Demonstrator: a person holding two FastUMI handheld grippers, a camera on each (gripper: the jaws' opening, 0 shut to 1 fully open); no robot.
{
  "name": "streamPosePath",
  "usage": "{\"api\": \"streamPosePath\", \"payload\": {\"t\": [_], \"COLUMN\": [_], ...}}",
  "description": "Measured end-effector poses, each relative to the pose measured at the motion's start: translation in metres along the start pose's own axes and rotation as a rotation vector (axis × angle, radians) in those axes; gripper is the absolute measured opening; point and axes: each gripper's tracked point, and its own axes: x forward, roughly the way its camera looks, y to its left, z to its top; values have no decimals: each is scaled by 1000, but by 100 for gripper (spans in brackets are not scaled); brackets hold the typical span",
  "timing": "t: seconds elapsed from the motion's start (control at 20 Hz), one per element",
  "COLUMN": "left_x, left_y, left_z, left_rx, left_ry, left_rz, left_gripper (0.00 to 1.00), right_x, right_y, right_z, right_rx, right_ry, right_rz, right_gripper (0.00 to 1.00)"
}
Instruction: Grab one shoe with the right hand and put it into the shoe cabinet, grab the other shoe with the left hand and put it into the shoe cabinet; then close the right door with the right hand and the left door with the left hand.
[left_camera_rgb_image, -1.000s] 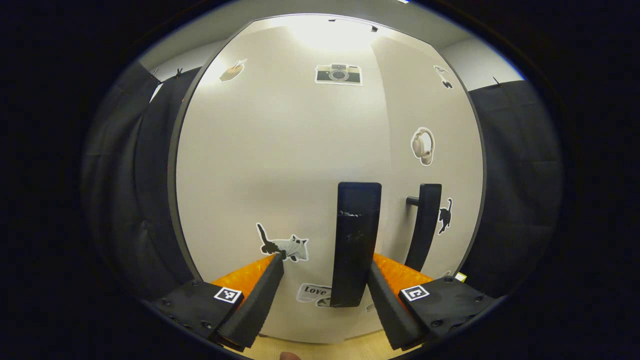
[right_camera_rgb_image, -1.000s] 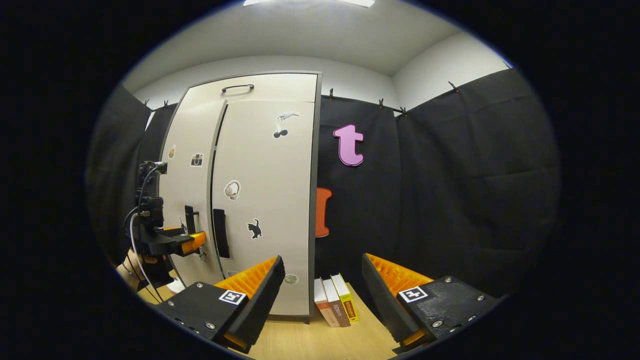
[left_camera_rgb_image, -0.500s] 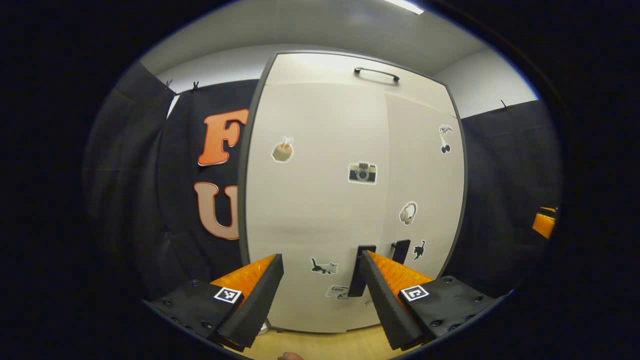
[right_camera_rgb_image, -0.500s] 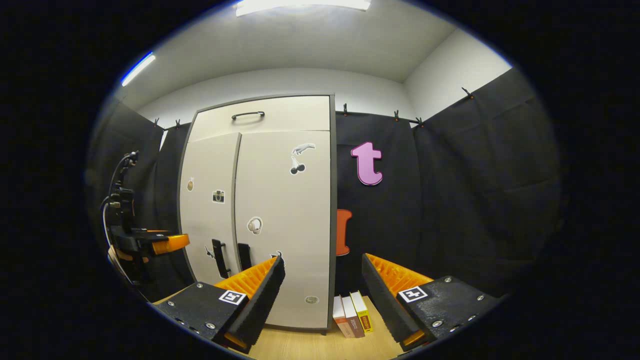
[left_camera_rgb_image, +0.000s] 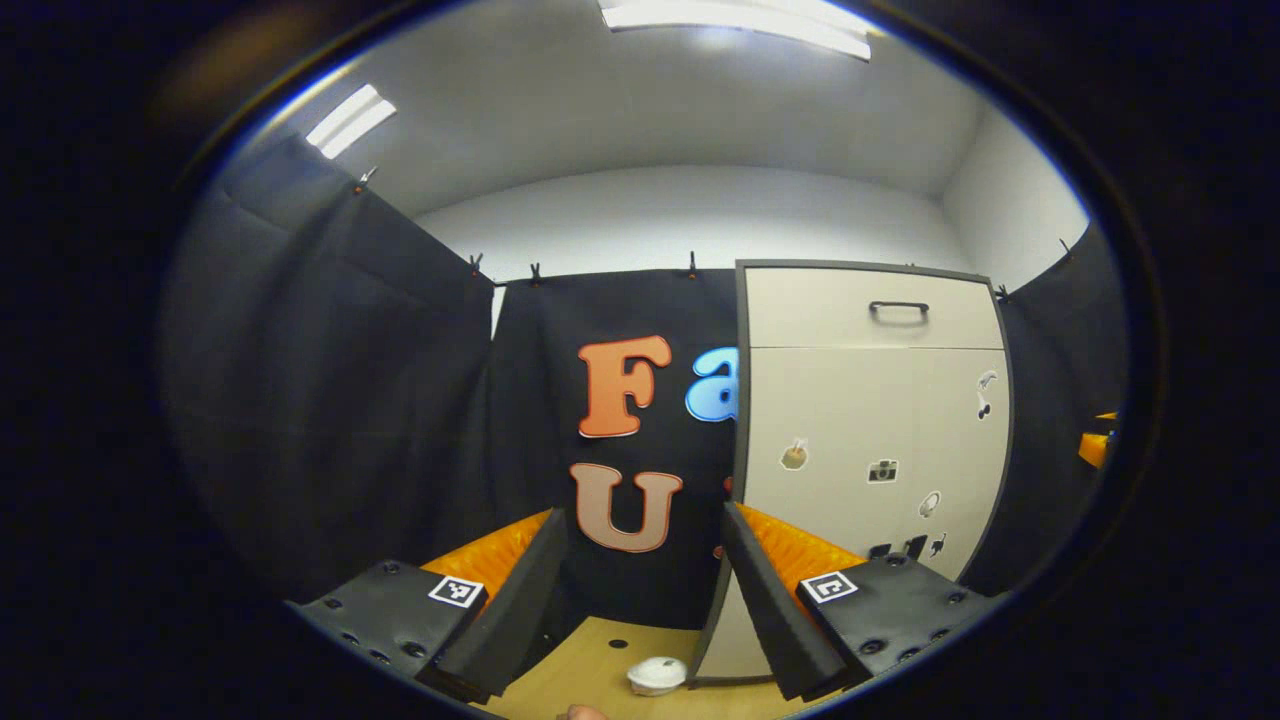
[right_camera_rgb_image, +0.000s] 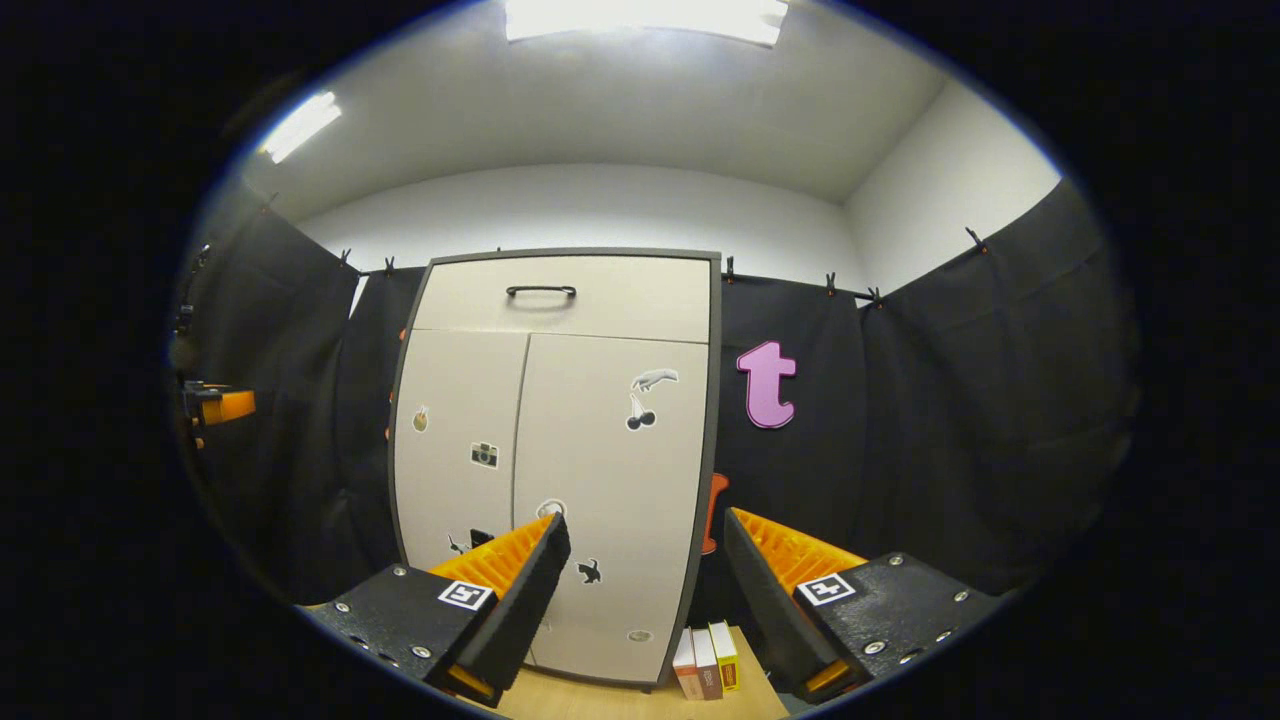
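Right gripper view shows the shoe cabinet (right_camera_rgb_image: 560, 460) ahead of your right gripper (right_camera_rgb_image: 645, 590), both doors flush. Both grippers, left gripper (left_camera_rgb_image: 645, 590) included, gape empty. Judged finished: just hold clear of the handles, shoes presumably inside.

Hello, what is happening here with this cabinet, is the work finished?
It looks finished. The shoe cabinet stands with its left door and right door both shut. The left claw and the right claw are open, hold nothing, and are away from the doors. Some books stand beside the cabinet.
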Motion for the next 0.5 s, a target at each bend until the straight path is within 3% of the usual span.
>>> {"api": "streamPosePath", "payload": {"t": [0.2, 0.5], "left_x": [-29, -28], "left_y": [65, 95], "left_z": [21, 13], "left_rx": [0, 7], "left_ry": [-64, -59], "left_rz": [104, 101], "left_gripper": [96, 96], "right_x": [-8, -10], "right_y": [23, 50], "right_z": [18, 6], "right_rx": [-18, -11], "right_ry": [-36, -8], "right_rz": [14, 11], "right_gripper": [94, 94]}}
